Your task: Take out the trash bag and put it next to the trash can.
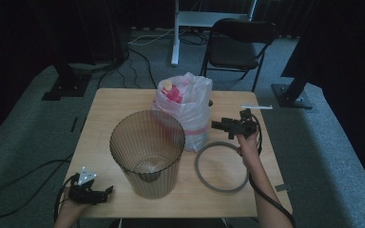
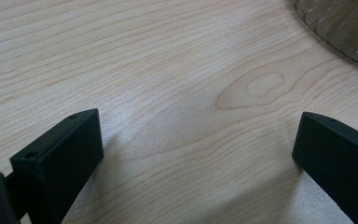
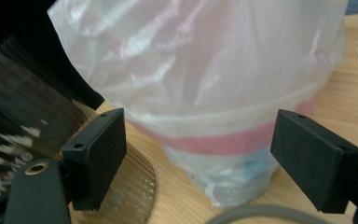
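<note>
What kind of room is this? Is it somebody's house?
Probably not a house. It looks like a workroom or recording studio: a small wooden table stands on grey carpet, black equipment stands sit at the sides, cables trail over the floor, and a folding chair waits behind.

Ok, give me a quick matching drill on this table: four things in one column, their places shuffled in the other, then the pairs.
Things:
1. ribbed bin
2. white bag
3. grey ring
4. left gripper

Places:
A. lying flat, near the right hand
B. front left corner of the table, open over bare wood
C. upright in the middle, empty
D. behind the bin, facing the open right gripper

Pairs: 1-C, 2-D, 3-A, 4-B
</note>
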Demonstrator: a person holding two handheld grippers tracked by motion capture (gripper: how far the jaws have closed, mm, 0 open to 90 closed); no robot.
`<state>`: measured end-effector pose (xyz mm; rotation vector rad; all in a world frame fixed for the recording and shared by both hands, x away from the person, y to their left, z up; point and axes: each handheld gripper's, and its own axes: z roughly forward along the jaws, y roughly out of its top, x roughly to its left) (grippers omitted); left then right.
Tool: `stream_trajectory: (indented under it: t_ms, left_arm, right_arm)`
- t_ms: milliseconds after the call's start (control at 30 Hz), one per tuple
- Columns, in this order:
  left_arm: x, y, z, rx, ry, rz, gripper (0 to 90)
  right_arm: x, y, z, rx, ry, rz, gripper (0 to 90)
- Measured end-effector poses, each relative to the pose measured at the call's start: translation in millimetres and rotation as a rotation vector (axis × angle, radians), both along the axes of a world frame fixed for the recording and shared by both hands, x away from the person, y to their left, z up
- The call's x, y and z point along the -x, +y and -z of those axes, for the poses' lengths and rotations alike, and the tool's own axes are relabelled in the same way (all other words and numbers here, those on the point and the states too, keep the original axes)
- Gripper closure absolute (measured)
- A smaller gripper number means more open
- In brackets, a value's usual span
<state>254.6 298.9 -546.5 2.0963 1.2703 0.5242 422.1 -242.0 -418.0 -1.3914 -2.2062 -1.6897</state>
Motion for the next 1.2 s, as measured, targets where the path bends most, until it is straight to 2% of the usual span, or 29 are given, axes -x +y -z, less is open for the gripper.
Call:
stream_trajectory:
  t_ms: [167, 300, 433, 667, 867, 1200]
  left_arm:
    - [0.2, 0.0, 0.0, 0.001, 0.000, 0.001, 1.8]
    - [0.2, 0.1, 0.0, 0.002, 0.000, 0.002, 1.8]
    - [0.2, 0.0, 0.1, 0.001, 0.000, 0.001, 1.7]
    - [0.2, -0.1, 0.0, 0.000, 0.000, 0.001, 1.8]
    - [0.3, -0.3, 0.1, 0.001, 0.000, 0.000, 1.8]
    - [0.8, -0.3, 0.1, 0.000, 0.000, 0.005, 1.8]
  right_arm:
    - [7.2, -8.4, 10.5, -0.007, 0.006, 0.018, 17.6]
    - [14.1, -16.6, 18.6, 0.010, 0.007, 0.039, 17.5]
    - [23.6, -25.5, 28.9, 0.029, -0.012, 0.067, 17.5]
    - [33.5, -38.2, 47.7, 0.024, 0.000, 0.094, 17.4]
    - [43.5, -44.8, 56.6, 0.037, -0.021, 0.110, 14.9]
    - [61.7, -53.9, 67.7, 0.128, -0.050, 0.138, 14.3]
